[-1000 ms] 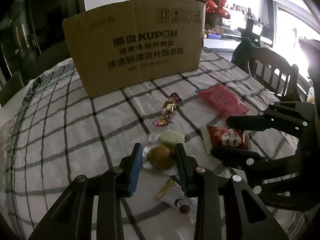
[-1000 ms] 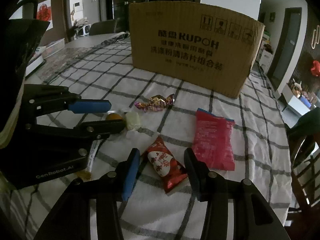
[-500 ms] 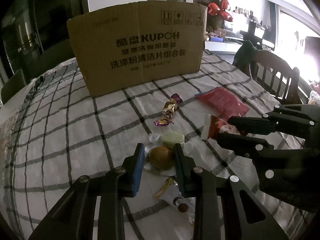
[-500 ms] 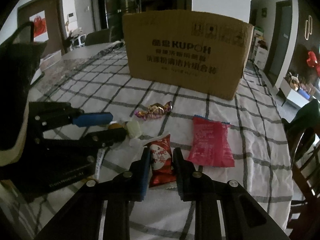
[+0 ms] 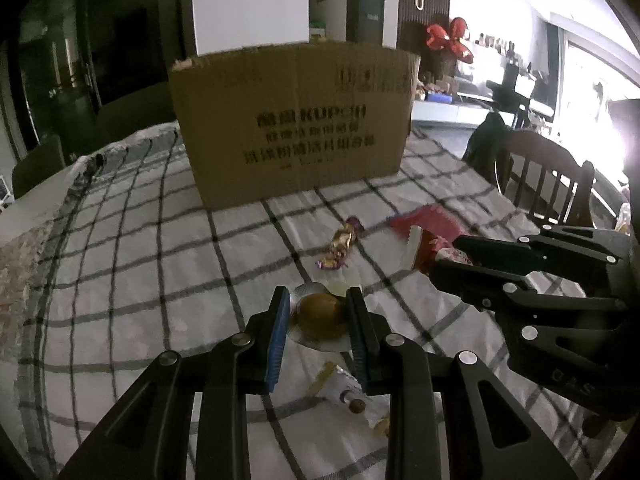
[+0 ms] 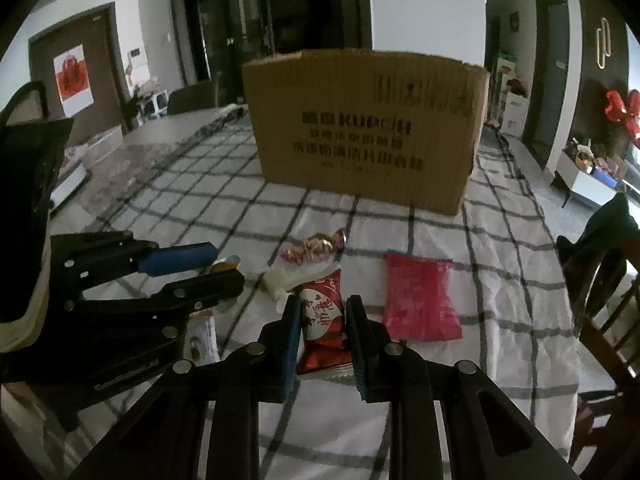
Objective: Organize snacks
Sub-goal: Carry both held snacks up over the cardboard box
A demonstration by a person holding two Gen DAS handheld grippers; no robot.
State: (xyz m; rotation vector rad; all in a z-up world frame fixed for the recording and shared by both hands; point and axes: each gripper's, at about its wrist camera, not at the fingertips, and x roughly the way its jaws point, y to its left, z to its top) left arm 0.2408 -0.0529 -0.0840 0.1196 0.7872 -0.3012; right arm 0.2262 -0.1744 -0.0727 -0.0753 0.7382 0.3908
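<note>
My left gripper (image 5: 320,320) is shut on a round brown pastry in clear wrap (image 5: 322,317) and holds it above the checked tablecloth. My right gripper (image 6: 323,326) is shut on a red-and-white snack packet (image 6: 323,326), also lifted; the packet shows in the left wrist view (image 5: 430,246). A pale green wrapped sweet (image 6: 286,280), a gold-and-purple candy (image 5: 340,246) and a flat red pouch (image 6: 418,302) lie on the cloth. The open cardboard box (image 5: 292,136) stands upright behind them.
A small wrapped snack (image 5: 352,394) lies on the cloth under my left gripper. Wooden chairs (image 5: 552,176) stand along the table's right edge. The checked tablecloth (image 5: 132,264) stretches away to the left.
Both grippers have closed on their snacks and risen from the cloth: the left on the pastry, the right on the red-and-white packet. The view has tilted up toward the box.
</note>
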